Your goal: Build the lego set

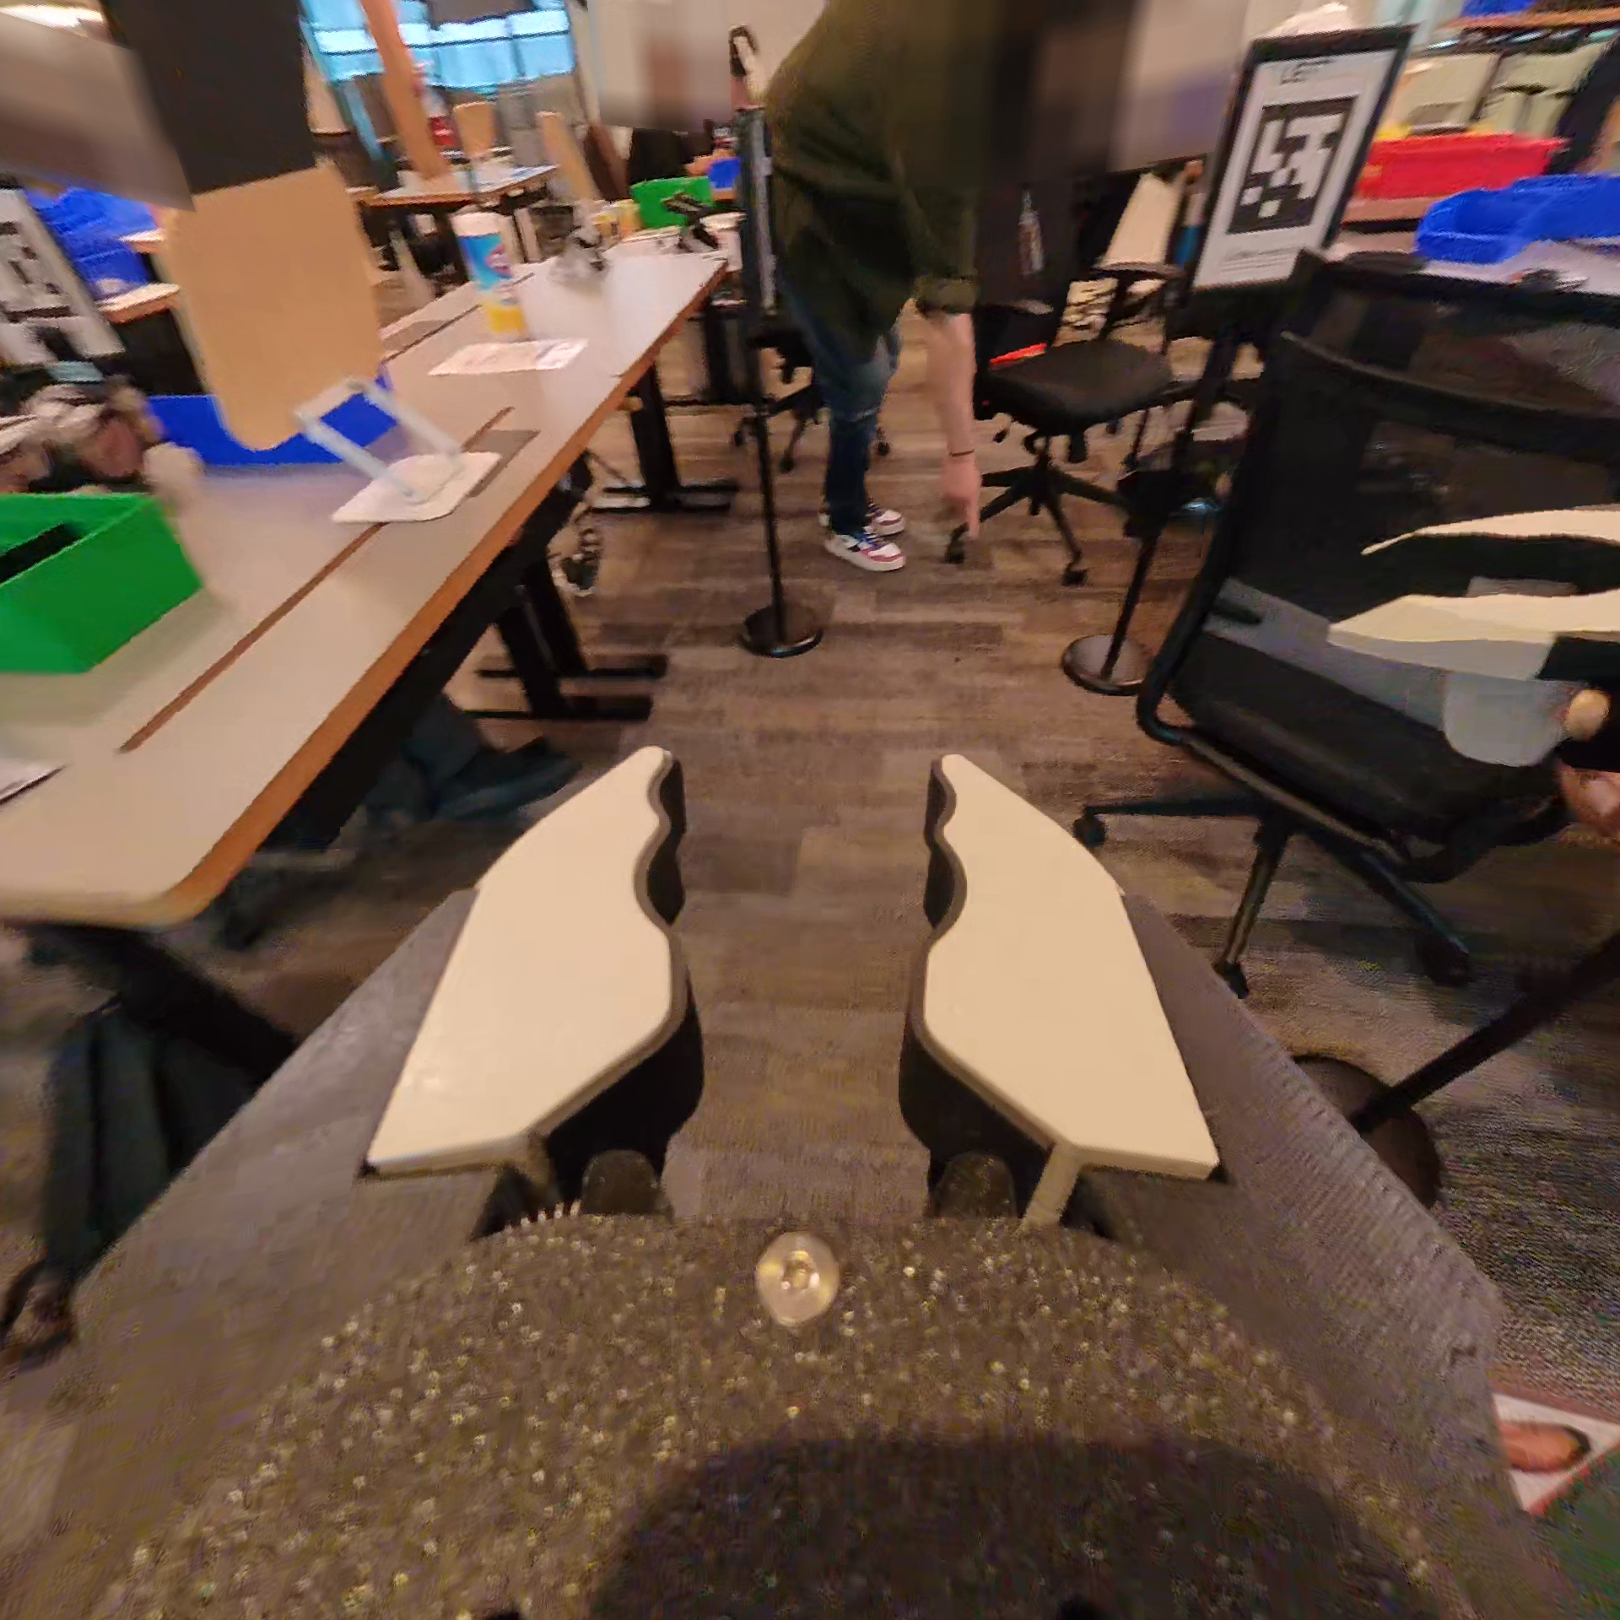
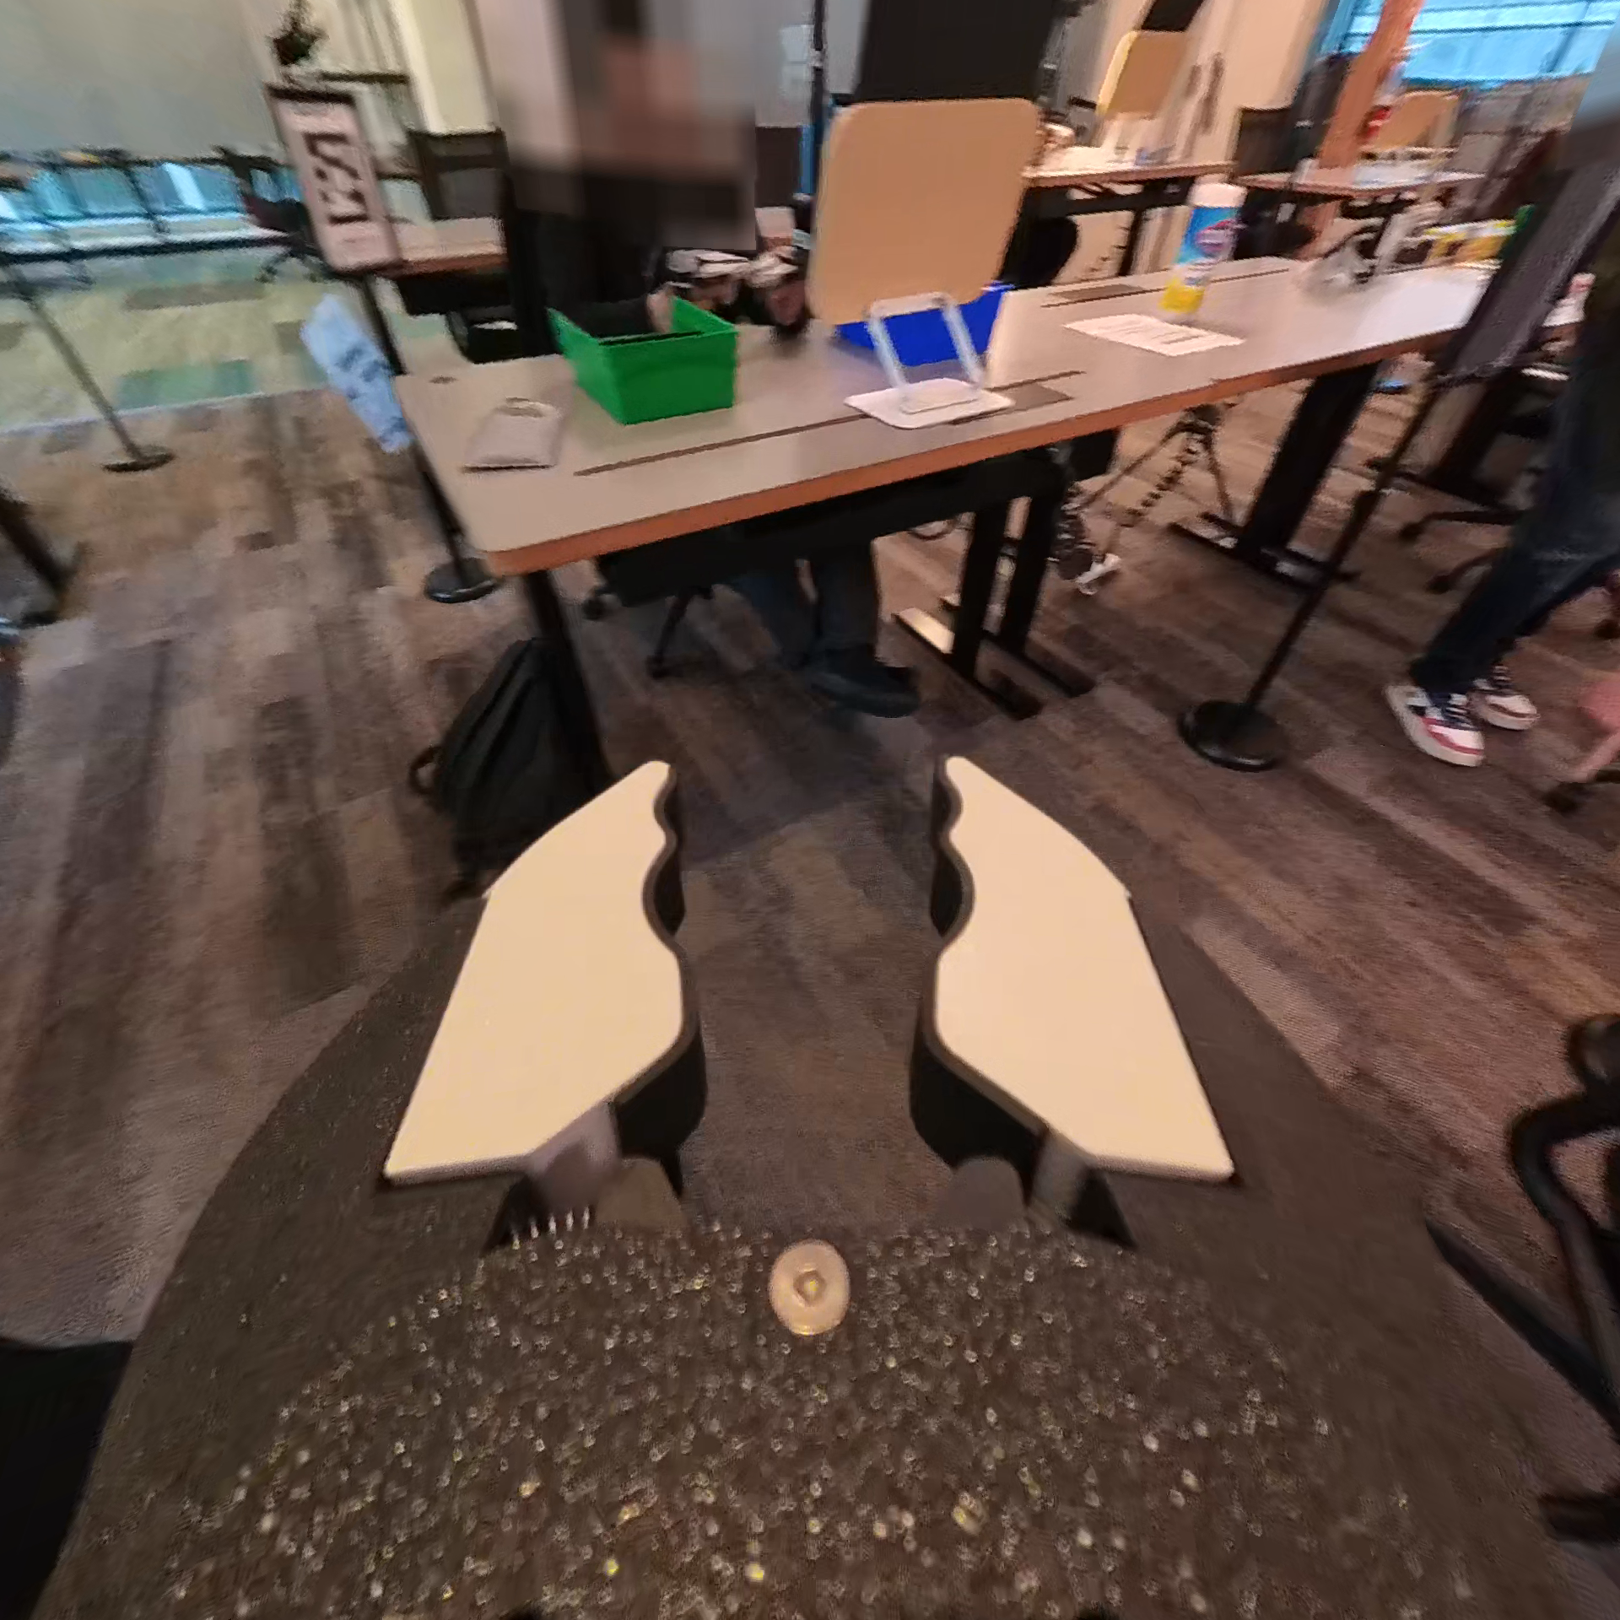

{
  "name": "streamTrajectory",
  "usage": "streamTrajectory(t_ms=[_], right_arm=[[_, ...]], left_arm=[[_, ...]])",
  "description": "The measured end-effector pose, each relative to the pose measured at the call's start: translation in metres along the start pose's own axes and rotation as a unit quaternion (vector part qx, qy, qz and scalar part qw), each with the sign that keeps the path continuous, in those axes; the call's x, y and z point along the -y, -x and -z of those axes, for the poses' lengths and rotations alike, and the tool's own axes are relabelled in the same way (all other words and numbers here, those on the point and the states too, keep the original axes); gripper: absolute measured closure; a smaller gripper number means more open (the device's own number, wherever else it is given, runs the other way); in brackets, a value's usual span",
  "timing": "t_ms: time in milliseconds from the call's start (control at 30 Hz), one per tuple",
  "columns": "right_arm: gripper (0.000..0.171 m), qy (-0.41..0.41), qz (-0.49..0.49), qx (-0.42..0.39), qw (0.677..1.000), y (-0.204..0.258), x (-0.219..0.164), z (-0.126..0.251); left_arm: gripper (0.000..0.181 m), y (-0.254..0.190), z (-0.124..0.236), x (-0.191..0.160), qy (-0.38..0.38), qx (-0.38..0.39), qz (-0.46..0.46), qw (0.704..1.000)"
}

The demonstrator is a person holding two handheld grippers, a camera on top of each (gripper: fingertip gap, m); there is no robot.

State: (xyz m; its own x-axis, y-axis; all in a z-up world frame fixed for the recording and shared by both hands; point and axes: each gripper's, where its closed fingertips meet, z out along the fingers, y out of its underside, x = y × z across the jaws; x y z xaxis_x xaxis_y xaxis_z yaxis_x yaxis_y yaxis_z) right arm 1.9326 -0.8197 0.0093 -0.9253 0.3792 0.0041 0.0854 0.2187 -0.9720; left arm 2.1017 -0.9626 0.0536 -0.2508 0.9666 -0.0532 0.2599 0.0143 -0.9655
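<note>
I hold both the left gripper and the right gripper released and empty above carpet. No lego shows; it may lie in the green bin on the table ahead of the right gripper. I expect light, rigid, slick bricks, best pinched across flat side walls.

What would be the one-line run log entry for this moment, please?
left claw: open, empty, over carpet | right claw: open, empty, facing table | green bin: on table | lego: not seen
</note>
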Motion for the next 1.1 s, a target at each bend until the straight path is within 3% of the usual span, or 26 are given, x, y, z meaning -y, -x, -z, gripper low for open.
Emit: streamTrajectory(t_ms=[367,600,733,833,900,1100], right_arm=[[0.118,0.071,-0.066,-0.226,0.969,-0.21,-0.012,-0.16],[0.118,0.083,-0.085,-0.298,0.947,-0.356,0.022,-0.246],[0.118,0.079,-0.118,-0.316,0.938,-0.444,0.014,-0.294],[0.118,0.09,-0.129,-0.316,0.936,-0.522,-0.009,-0.342],[0.118,0.107,-0.14,-0.303,0.937,-0.577,-0.019,-0.379],[0.117,0.126,-0.079,-0.265,0.953,-0.749,0.003,-0.491]], left_arm=[[0.132,0.02,-0.39,0.049,-0.01,-0.243,-0.056,0.968],[0.134,-0.041,-0.632,0.115,-0.007,-0.391,-0.08,0.917],[0.135,-0.085,-0.758,0.132,-0.001,-0.424,-0.077,0.902],[0.138,-0.115,-0.853,0.125,0.016,-0.419,-0.077,0.905],[0.137,-0.13,-0.913,0.113,0.067,-0.41,-0.053,0.908],[0.14,-0.173,-1.068,0.128,0.108,-0.41,-0.019,0.906]])
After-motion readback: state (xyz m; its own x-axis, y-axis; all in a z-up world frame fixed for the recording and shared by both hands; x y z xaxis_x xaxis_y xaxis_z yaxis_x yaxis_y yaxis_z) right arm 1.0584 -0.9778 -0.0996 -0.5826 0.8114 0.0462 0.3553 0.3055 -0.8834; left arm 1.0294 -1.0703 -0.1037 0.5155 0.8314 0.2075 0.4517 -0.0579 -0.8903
